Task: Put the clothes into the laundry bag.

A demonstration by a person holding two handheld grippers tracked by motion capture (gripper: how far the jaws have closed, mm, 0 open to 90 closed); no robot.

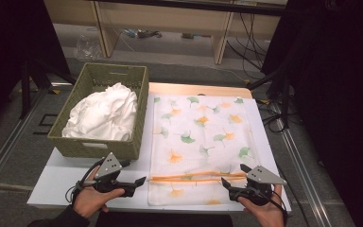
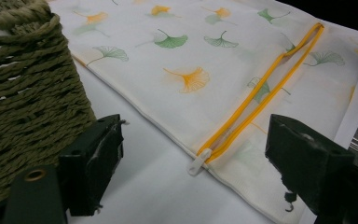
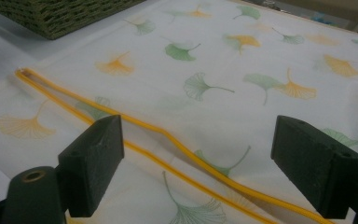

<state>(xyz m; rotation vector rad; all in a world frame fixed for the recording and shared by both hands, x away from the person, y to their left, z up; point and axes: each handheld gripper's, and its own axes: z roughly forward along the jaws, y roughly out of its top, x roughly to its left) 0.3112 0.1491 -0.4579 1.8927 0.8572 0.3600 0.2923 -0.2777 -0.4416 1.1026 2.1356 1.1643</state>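
Here we hold both tongs wide and empty at the near ends of the laundry bag [image 1: 201,142], which lies flat on the counter [image 1: 66,182] beside the basket [image 1: 101,113]; left tongs [image 1: 142,181] face the zipper pull [image 2: 198,163] (small, slippery), so a skewed pinch could snag mesh; right tongs [image 1: 224,182] hover level, palms low.

In the left gripper view the woven basket [image 2: 25,93] is cut off by the left edge, so its inside is not seen. In the right gripper view the yellow zipper [image 3: 177,149] of the printed bag [image 3: 242,93] leaves the bottom edge, and the bag's far corner is blurred.
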